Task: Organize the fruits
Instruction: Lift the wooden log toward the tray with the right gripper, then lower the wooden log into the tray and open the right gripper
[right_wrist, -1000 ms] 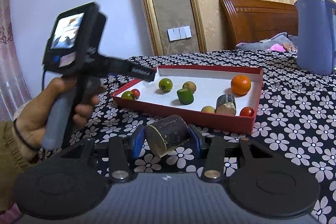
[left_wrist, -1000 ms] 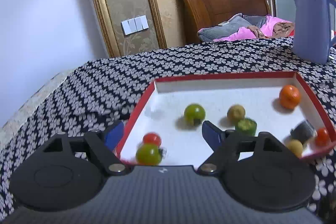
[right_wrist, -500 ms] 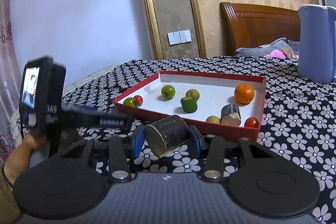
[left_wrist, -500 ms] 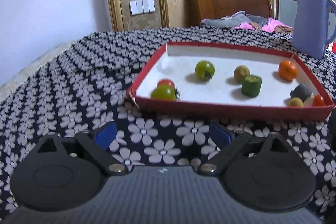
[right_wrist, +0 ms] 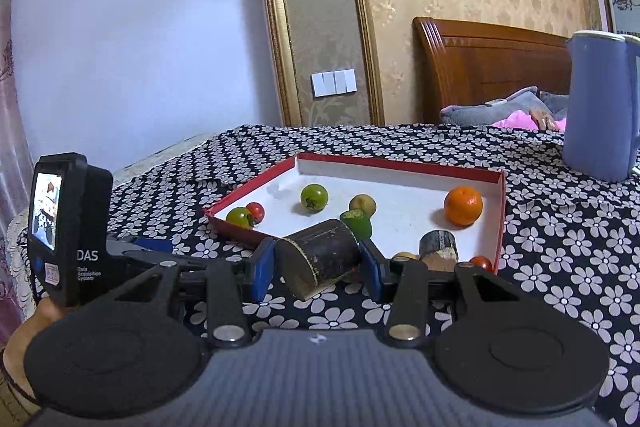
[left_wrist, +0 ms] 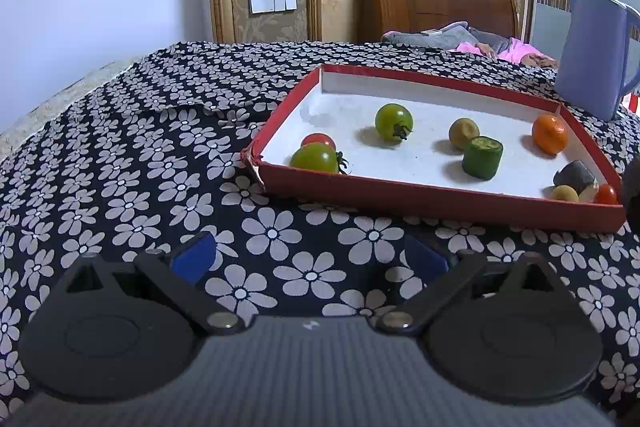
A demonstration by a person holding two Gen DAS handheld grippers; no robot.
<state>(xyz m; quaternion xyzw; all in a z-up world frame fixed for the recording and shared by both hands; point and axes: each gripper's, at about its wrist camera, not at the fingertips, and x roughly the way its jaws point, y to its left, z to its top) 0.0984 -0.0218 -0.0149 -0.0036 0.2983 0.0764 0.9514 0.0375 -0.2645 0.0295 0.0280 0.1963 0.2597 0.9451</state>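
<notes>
My right claw (right_wrist: 318, 263) grips a dark cylinder (right_wrist: 320, 257). Left claw (left_wrist: 308, 261) empty, jaws opening over the table (left_wrist: 140, 147); red tray (left_wrist: 440, 197) at one o'clock.

Your left gripper (left_wrist: 308, 259) has a ribbed grey body, two round black discs, black link arms with silver screws, and blue fingertip pads (left_wrist: 194, 259). Your right gripper (right_wrist: 318, 265) looks the same. From the right wrist view, the left unit carries a black housing with a small lit screen (right_wrist: 46, 211) and white "DAS" lettering.
</notes>
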